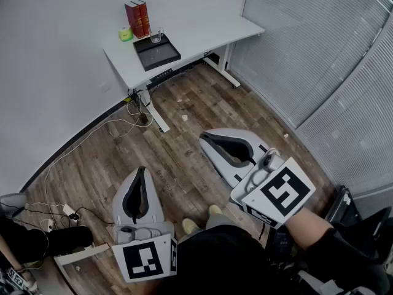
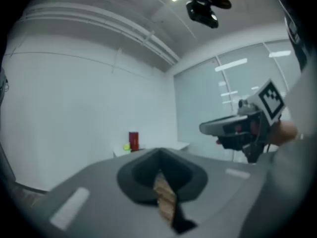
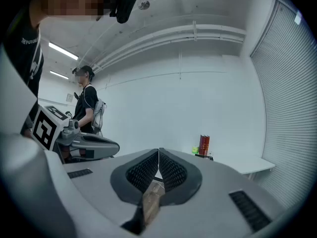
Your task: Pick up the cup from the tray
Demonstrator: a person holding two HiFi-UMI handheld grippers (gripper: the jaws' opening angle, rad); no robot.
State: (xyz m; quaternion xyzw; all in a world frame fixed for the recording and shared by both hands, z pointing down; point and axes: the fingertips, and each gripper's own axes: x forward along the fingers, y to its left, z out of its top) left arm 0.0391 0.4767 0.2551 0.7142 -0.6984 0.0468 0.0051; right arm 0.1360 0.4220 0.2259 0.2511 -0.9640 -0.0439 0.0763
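A clear glass cup (image 1: pixel 156 36) stands at the far end of a black tray (image 1: pixel 161 55) on a white desk (image 1: pixel 202 34) across the room. Both grippers are held low over the wooden floor, far from the desk. My left gripper (image 1: pixel 143 169) points toward the desk with its jaws together and nothing between them; in its own view the left gripper (image 2: pixel 159 168) shows only floor below its seam. My right gripper (image 1: pixel 203 139) is likewise shut and empty, as its own view of the right gripper (image 3: pixel 158 153) confirms. The cup is too small to make out in either gripper view.
Red books (image 1: pixel 137 18) and a yellow-green object (image 1: pixel 126 34) stand beside the tray. Cables and a power strip (image 1: pixel 64 211) lie on the floor at left. Window blinds (image 1: pixel 331 60) line the right side. Another person (image 3: pixel 87 108) stands in the background.
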